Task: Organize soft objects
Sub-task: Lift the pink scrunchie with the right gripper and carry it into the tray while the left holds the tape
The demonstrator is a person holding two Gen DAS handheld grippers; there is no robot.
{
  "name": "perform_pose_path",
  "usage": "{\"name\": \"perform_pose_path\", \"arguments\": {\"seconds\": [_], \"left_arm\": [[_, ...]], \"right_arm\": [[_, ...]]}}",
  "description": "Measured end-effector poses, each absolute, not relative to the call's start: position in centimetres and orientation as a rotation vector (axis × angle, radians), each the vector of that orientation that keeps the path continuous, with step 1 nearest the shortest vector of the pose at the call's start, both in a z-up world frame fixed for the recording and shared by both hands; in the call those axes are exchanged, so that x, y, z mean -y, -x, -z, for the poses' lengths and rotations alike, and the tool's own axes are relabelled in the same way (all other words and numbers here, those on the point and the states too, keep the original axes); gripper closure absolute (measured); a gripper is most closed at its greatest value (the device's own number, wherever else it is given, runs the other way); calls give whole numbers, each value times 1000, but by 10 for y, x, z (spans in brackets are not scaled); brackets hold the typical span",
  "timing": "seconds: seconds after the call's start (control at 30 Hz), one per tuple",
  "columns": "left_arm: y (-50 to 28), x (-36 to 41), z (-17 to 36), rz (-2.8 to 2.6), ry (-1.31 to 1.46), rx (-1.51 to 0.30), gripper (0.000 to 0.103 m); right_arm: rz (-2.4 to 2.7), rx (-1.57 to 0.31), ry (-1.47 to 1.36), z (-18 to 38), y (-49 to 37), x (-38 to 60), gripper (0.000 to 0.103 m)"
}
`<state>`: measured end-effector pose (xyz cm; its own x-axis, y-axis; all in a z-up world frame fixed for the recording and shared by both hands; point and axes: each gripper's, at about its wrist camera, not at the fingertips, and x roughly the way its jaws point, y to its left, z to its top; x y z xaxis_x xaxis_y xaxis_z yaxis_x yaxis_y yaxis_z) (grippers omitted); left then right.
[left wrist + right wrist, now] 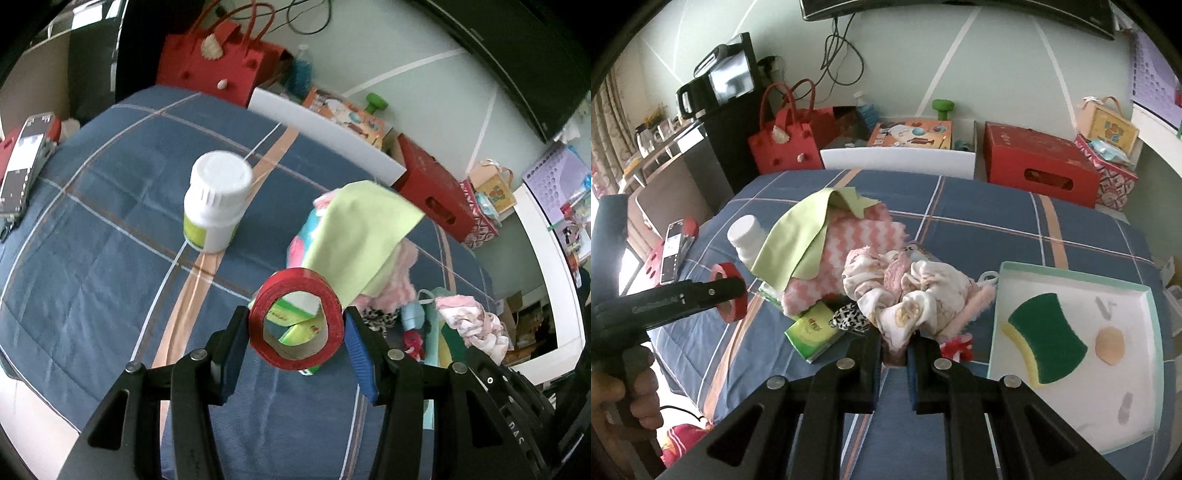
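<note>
My left gripper [297, 326] is shut on a red tape roll [295, 317] and holds it above the blue plaid bed; the roll also shows in the right wrist view [728, 291]. My right gripper [895, 345] is shut on a cream and pink printed scrunchie [908, 295], lifted just left of the mint-rimmed white tray [1137, 295]. The tray holds a green and yellow sponge [1049, 338] and a beige puff [1110, 345]. A light green cloth [798, 240] lies over a pink zigzag cloth [857, 236]. A leopard scrunchie [849, 319] lies beside a green tissue pack [812, 334].
A white bottle [216, 201] stands on the bed [92, 240]. A phone [674, 249] lies at the bed's left edge. A red felt bag [785, 144], a white board [897, 160] and a red box [1039, 166] line the far side.
</note>
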<state>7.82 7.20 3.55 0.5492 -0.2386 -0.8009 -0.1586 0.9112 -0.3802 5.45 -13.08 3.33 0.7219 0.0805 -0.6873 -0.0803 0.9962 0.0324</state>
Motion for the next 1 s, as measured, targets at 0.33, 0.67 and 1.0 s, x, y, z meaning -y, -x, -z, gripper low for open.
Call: {"name": "perform_pose_path", "arguments": {"seconds": [0.33, 0.67, 1.0], "left_arm": [[-83, -23, -43, 118, 328, -1000, 50], [-89, 32, -47, 194, 195, -1023, 50], [-93, 109, -53, 310, 34, -1021, 50]], "right_arm": [[30, -756, -41, -33, -52, 169, 91], [232, -800, -133, -17, -50, 236, 91], [326, -780, -246, -16, -32, 286, 91]]}}
